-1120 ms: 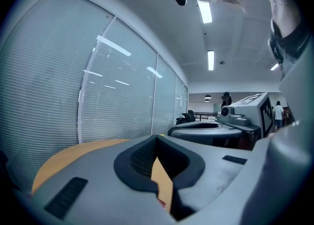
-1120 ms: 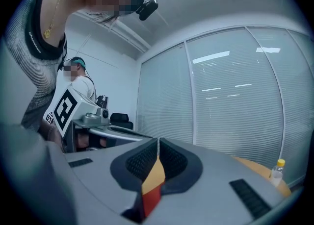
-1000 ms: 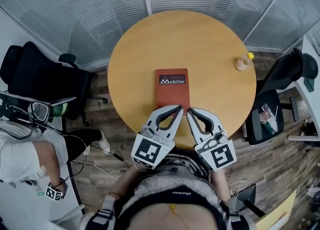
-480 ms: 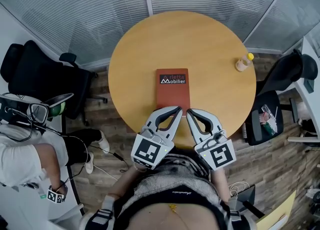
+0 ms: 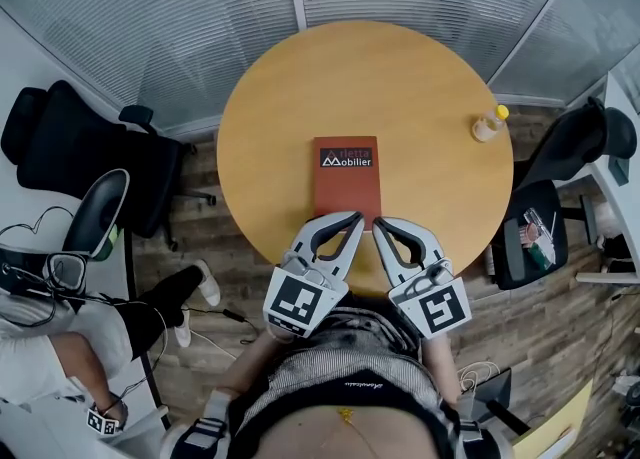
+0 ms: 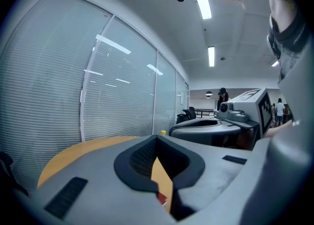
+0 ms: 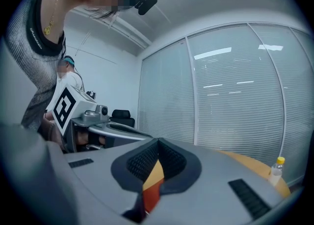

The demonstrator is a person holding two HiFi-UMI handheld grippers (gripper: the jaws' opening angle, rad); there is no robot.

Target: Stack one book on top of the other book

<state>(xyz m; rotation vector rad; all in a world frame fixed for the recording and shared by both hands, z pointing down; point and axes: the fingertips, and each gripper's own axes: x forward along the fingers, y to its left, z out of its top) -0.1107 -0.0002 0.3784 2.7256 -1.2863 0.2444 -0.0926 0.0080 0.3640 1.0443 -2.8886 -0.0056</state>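
Observation:
A red book [image 5: 346, 180] with white print on its cover lies flat in the middle of the round wooden table [image 5: 290, 107]. Whether a second book lies under it cannot be told from above. My left gripper [image 5: 357, 217] and right gripper [image 5: 379, 223] hover side by side at the table's near edge, just short of the book's near end. Both are shut with nothing between the pads. In the left gripper view the jaws [image 6: 157, 139] meet, and a sliver of red book [image 6: 161, 199] shows below them. The right gripper view shows the same: shut jaws [image 7: 158, 143] with the book [image 7: 151, 195] beneath.
A small bottle with a yellow cap [image 5: 489, 123] stands near the table's right edge. Black office chairs [image 5: 70, 152] [image 5: 585, 142] flank the table. A second person [image 5: 60, 317] is on the floor side at the left. Glass walls with blinds curve behind the table.
The person at the left has shifted down and away, uncovering more of the black chair. Both grippers and the book stand where they were.

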